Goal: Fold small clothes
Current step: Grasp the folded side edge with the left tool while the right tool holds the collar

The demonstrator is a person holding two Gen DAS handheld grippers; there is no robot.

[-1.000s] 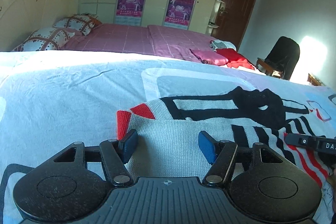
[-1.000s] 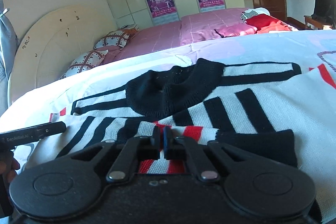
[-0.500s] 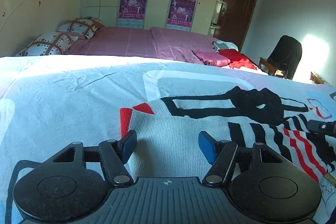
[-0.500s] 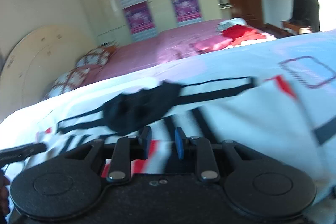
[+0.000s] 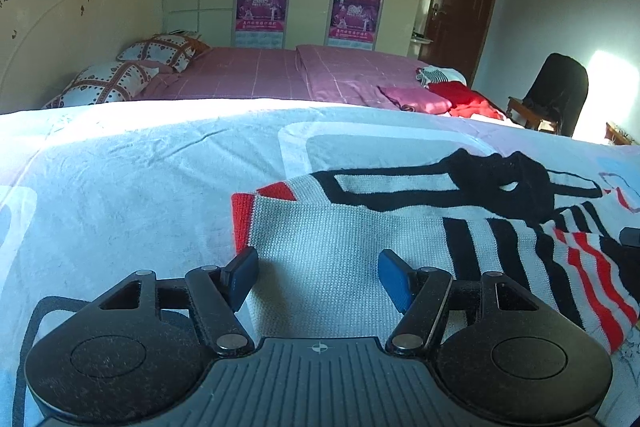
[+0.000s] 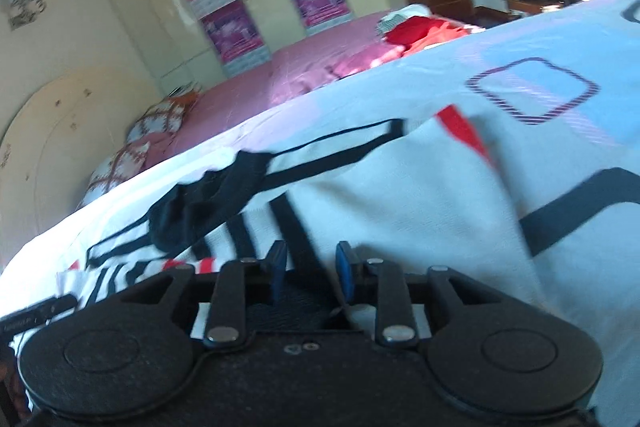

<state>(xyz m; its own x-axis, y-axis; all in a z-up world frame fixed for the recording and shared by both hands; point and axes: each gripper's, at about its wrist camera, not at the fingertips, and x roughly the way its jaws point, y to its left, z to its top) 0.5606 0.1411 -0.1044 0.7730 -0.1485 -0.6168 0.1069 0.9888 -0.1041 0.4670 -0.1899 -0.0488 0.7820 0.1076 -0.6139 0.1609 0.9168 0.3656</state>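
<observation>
Left wrist view shows the left gripper (image 5: 318, 273) low over the sweater (image 5: 348, 247), its jaws wide apart and pressing on nothing; it sits as it did a second ago, near the red cuff (image 5: 240, 217). The sweater lies flat on the sheet (image 5: 120, 187), with one striped sleeve already folded over the body.

On the right side much has changed. A second ago the right gripper (image 6: 310, 275) was clenched on the red and white striped sleeve. Now its jaws are opening, and the sleeve lies on the sweater to its left. Dark knit shows between the fingers, but I see no pad pressing on it, so it looks released. The view is tilted and blurred.

I judge that this sleeve fold is finished and the next fold can begin.
</observation>
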